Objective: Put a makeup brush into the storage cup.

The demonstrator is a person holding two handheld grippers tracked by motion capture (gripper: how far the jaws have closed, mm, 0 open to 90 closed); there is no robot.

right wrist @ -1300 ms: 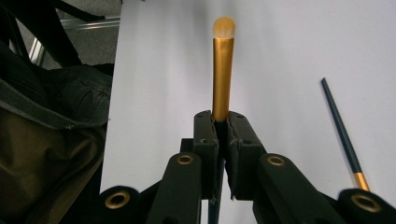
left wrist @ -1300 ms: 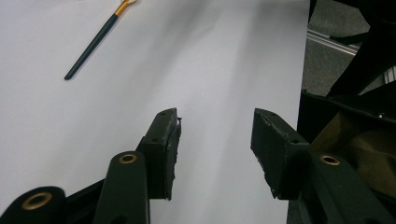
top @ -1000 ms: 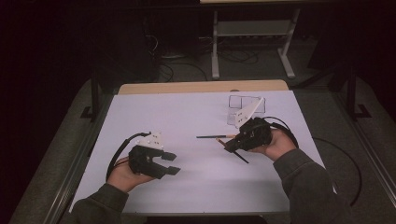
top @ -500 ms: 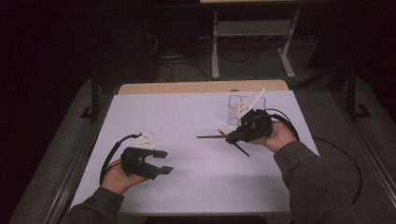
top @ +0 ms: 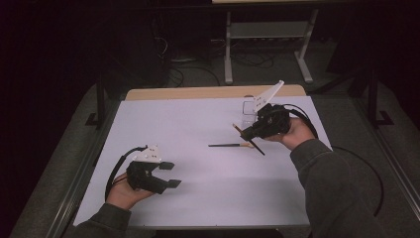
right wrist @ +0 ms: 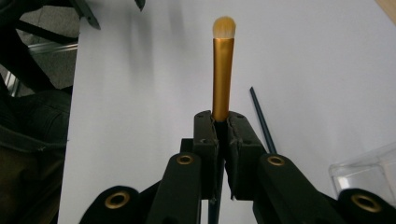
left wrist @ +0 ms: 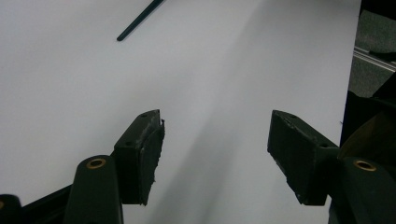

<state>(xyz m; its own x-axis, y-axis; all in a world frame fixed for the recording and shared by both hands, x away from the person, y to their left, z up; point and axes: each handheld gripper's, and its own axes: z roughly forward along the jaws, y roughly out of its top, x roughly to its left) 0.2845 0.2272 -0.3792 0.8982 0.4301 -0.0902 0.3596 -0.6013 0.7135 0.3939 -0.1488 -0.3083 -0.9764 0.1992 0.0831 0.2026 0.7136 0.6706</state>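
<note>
My right gripper is shut on a makeup brush with a gold ferrule and a pale tuft. The brush's dark handle slants down behind the jaws, above the white table sheet. A second brush lies flat on the sheet just left of the right gripper; its dark handle tip is far ahead in the left gripper view. My left gripper hovers low at the sheet's front left, open, with nothing between its pads.
A clear plastic container stands on the sheet right behind the right gripper. A strip of bare wooden tabletop runs along the far edge. Dark floor, cables and a metal stand lie beyond the table.
The right gripper has lifted and drawn back toward the far right with its brush. The left gripper has drifted slightly left. The lying brush has not moved.
</note>
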